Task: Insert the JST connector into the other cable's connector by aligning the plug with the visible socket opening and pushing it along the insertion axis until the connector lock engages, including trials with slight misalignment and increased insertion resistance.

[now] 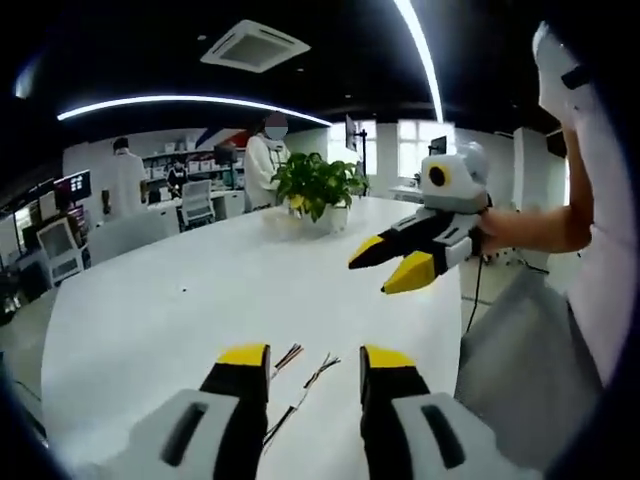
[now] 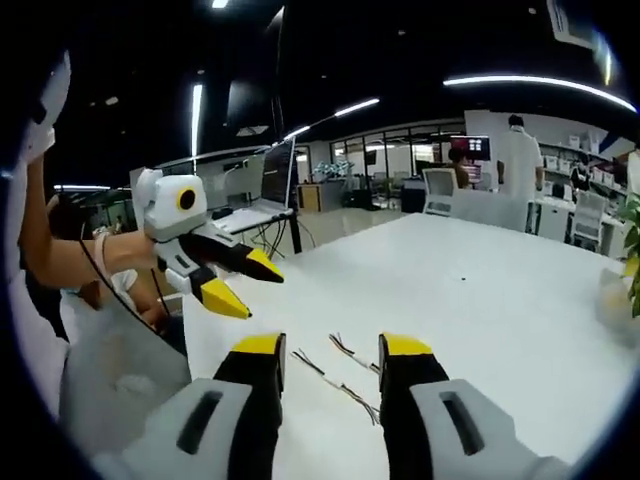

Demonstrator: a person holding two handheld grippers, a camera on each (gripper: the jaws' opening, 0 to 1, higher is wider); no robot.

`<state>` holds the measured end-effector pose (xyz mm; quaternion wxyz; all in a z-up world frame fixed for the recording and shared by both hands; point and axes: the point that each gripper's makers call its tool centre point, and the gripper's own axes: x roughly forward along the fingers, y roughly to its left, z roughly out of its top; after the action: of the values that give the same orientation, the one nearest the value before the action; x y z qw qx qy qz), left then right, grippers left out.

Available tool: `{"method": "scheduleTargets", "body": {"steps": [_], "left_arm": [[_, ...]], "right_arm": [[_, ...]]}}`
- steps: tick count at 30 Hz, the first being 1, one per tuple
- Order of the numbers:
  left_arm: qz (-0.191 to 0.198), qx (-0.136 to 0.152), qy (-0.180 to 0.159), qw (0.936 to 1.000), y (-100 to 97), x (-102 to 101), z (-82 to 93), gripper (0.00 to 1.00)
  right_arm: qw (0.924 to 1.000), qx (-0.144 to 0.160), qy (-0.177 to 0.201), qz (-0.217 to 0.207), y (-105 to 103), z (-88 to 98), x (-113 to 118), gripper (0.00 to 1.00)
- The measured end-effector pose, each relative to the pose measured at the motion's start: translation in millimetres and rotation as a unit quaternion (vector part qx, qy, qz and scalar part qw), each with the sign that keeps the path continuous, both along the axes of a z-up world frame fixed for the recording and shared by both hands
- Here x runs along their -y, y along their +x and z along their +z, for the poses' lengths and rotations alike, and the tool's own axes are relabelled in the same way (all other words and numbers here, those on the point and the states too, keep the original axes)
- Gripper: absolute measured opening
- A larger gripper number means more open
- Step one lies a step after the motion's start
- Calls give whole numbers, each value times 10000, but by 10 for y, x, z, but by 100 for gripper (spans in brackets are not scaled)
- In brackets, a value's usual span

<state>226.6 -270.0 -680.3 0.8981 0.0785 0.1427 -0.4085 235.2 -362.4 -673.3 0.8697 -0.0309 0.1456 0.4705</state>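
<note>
Two thin cables lie on the white table (image 1: 180,300), both loose and touched by neither gripper. In the left gripper view, one cable (image 1: 287,357) sits between the raised jaw tips and the other cable (image 1: 318,372) lies just beside it, trailing down toward the lower edge; the connector ends are too small to make out. The left gripper (image 1: 315,362) holds its jaws apart with nothing between them. The right gripper (image 1: 392,266) enters from the right, held in a hand above the table, its yellow-tipped jaws parted and empty.

In the right gripper view, the same two cables appear between the right gripper's (image 2: 332,352) open jaws, flat on the table. The left gripper (image 2: 245,282) hangs above the table's near edge, jaws spread.

A potted plant (image 1: 318,190) stands further along the table. People stand among desks and monitors behind.
</note>
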Motion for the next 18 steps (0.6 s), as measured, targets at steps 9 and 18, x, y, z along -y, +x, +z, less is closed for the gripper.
{"method": "scheduleTargets", "body": {"steps": [9,18], "left_arm": [[267,207,-331,9989,-146,-60,151,51],[474,86,-611,9970,-326,-99,65,70]], "right_arm": [[9993,176,-178,-277,-142,118,145,40],[9977,-25,-239,-632,-317,6,307,49]]}}
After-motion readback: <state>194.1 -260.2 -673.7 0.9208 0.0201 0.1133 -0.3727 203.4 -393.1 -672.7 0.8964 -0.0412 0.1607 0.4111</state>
